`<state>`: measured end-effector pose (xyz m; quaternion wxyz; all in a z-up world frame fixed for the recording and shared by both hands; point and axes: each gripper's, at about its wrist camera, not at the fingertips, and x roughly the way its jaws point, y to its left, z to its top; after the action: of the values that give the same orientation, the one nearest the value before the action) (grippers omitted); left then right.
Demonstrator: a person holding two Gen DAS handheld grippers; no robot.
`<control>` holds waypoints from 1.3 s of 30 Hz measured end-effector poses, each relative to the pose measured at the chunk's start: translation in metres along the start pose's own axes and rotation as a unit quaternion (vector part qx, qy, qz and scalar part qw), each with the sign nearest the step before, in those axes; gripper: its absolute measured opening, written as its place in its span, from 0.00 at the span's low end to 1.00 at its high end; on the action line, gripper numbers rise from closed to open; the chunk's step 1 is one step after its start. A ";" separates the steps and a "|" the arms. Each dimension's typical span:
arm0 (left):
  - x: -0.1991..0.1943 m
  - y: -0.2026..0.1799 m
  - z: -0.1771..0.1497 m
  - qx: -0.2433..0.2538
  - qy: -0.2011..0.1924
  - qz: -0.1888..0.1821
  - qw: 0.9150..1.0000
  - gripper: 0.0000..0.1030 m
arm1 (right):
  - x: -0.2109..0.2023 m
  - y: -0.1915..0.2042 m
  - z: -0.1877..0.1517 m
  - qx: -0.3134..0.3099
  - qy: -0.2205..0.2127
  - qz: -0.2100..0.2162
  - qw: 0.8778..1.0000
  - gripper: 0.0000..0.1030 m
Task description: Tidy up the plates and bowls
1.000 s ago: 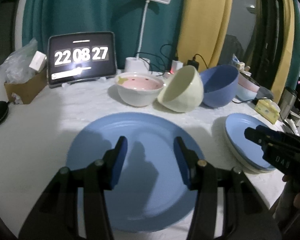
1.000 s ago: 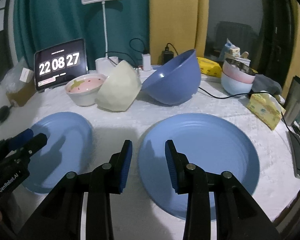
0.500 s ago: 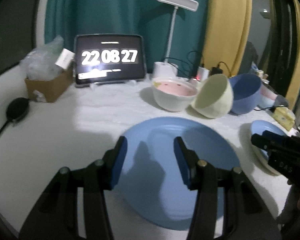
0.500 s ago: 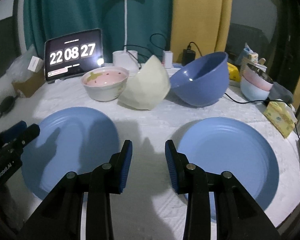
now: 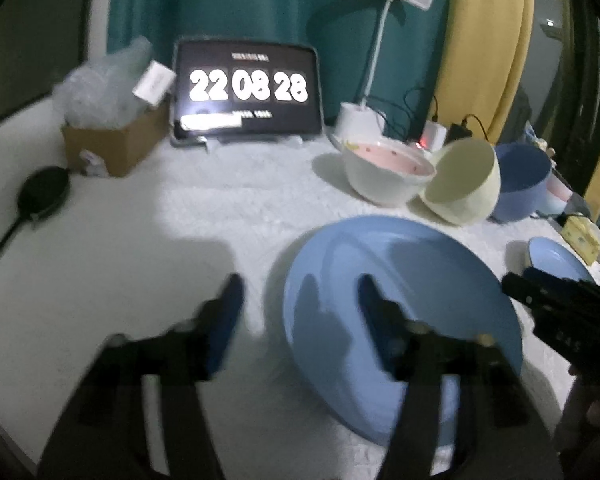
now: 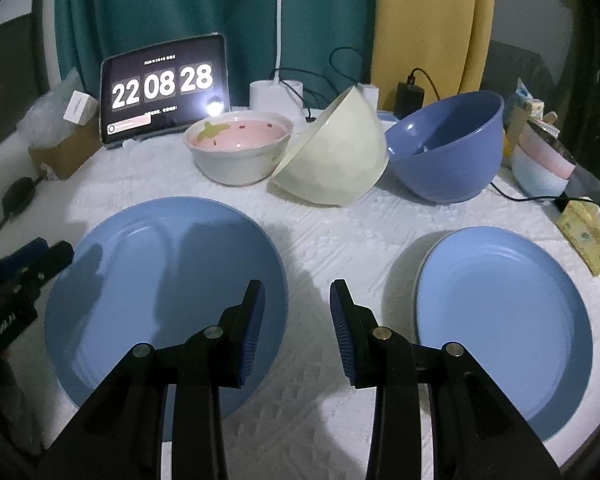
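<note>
A blue plate (image 6: 160,280) lies on the white tablecloth at the left; it also shows in the left wrist view (image 5: 404,296). A second blue plate (image 6: 504,320) lies at the right, seemingly on a pale one. Behind stand a pink-lined bowl (image 6: 238,146), a tipped cream bowl (image 6: 336,156) and a tipped blue bowl (image 6: 448,148). My left gripper (image 5: 300,312) is open over the left plate's left rim. My right gripper (image 6: 297,312) is open over the cloth between the two plates.
A tablet clock (image 6: 164,88) and a lamp base (image 6: 276,94) stand at the back. A cardboard box (image 5: 112,140) with plastic bags and a black puck (image 5: 44,192) sit at the left. Stacked small bowls (image 6: 540,160) and a yellow pack (image 6: 588,236) sit at the right.
Both grippers have swung left. The left gripper went from centred over the left plate to its left rim. The right gripper moved off the right plate to the gap between plates.
</note>
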<state>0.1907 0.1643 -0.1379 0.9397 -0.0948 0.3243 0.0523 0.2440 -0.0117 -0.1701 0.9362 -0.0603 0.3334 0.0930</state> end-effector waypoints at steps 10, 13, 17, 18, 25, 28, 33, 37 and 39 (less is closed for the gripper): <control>0.017 -0.003 -0.003 0.005 0.054 -0.026 0.998 0.67 | 0.022 -0.005 -0.001 0.012 0.030 0.023 0.999 0.35; 0.016 -0.006 -0.004 0.012 0.055 -0.027 0.998 0.67 | 0.029 -0.005 -0.002 0.016 0.043 0.036 0.998 0.35; 0.015 -0.013 -0.004 0.030 0.051 -0.021 0.998 0.66 | 0.030 -0.006 -0.001 0.016 0.047 0.047 0.998 0.35; 0.015 -0.015 -0.004 0.034 0.048 -0.021 0.998 0.66 | 0.031 -0.006 -0.001 0.016 0.048 0.048 0.998 0.35; 0.015 -0.018 -0.005 0.044 0.042 0.000 0.998 0.39 | 0.026 -0.006 -0.002 0.011 0.042 0.054 0.998 0.29; 0.013 -0.019 -0.005 0.051 0.038 0.000 0.998 0.36 | 0.023 -0.009 -0.003 0.018 0.038 0.051 0.998 0.29; 0.007 -0.019 -0.006 0.053 0.026 -0.007 0.998 0.35 | 0.014 -0.010 -0.004 0.018 0.029 0.054 0.998 0.29; 0.002 -0.020 -0.006 0.051 0.025 -0.015 0.998 0.36 | 0.006 -0.014 -0.003 0.021 0.019 0.057 0.998 0.29; -0.001 -0.024 -0.007 0.049 0.026 -0.017 0.998 0.35 | 0.002 -0.016 -0.003 0.022 0.013 0.054 0.998 0.29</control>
<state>0.1897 0.1395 -0.1398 0.9352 -0.0559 0.3491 0.0182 0.2467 -0.0277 -0.1731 0.9266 -0.0228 0.3502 0.1350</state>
